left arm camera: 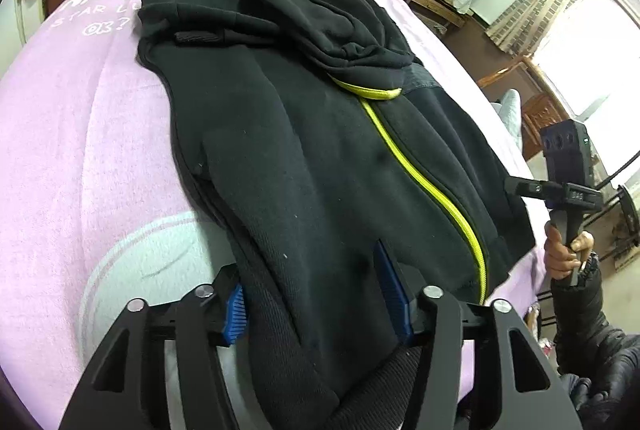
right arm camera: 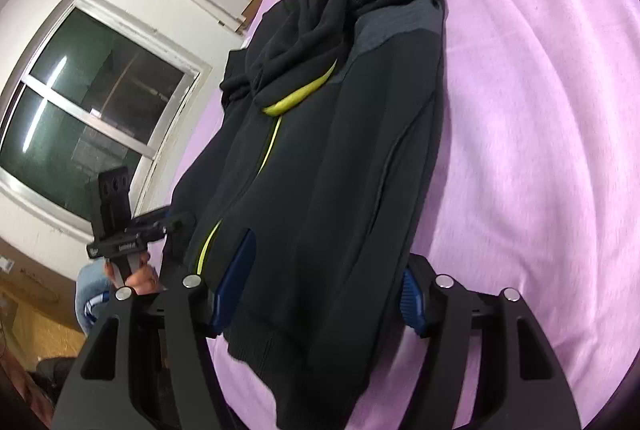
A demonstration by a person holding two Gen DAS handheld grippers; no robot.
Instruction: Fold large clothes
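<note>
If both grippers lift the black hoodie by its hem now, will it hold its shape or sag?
The black hoodie will likely sag: its hood already lies slumped in soft folds. The thick fleece looks fairly heavy, so expect drag across the pink blanket. The yellow zipper may stiffen the centre line slightly.

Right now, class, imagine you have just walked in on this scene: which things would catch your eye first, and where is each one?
A black fleece zip-up hooded jacket lies spread along the pink towel-like bed cover, its hood bunched at the far end. A bright yellow-green zipper runs down its front. At the near hem, the left claw and right claw each straddle the fabric with blue pads.
</note>
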